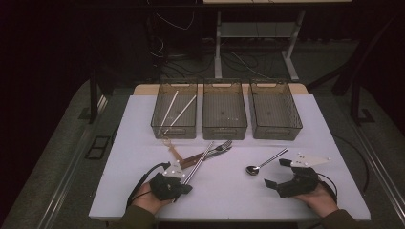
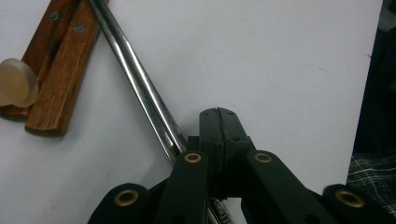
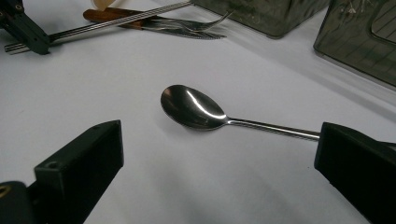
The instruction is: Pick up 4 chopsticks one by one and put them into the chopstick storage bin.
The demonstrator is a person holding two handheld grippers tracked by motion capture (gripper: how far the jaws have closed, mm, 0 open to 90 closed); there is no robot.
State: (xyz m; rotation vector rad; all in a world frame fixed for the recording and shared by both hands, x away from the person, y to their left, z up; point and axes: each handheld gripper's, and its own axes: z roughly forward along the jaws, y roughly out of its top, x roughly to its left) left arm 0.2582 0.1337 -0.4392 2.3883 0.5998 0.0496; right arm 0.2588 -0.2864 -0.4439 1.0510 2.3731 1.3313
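Observation:
A pair of metal chopsticks (image 1: 200, 160) lies slanted on the white table (image 1: 143, 181). My left gripper (image 1: 186, 187) is at their near end. In the left gripper view its jaws (image 2: 218, 114) are shut, tips pressed together with nothing between them. The chopsticks (image 2: 135, 74) run just beside them, under the left finger. A steel spoon (image 1: 265, 162) lies at mid right. My right gripper (image 1: 276, 172) stands open just before it. In the right gripper view the spoon's bowl (image 3: 194, 107) lies between and ahead of the wide jaws (image 3: 217, 137), with the handle reaching toward the right one.
Three grey bins stand in a row at the back: left (image 1: 174, 130), middle (image 1: 224, 130), right (image 1: 277, 132). The left bin holds two white chopsticks (image 1: 179, 112). Wooden-handled forks (image 1: 217, 149) and a beige spoon (image 1: 172, 149) lie by the metal chopsticks.

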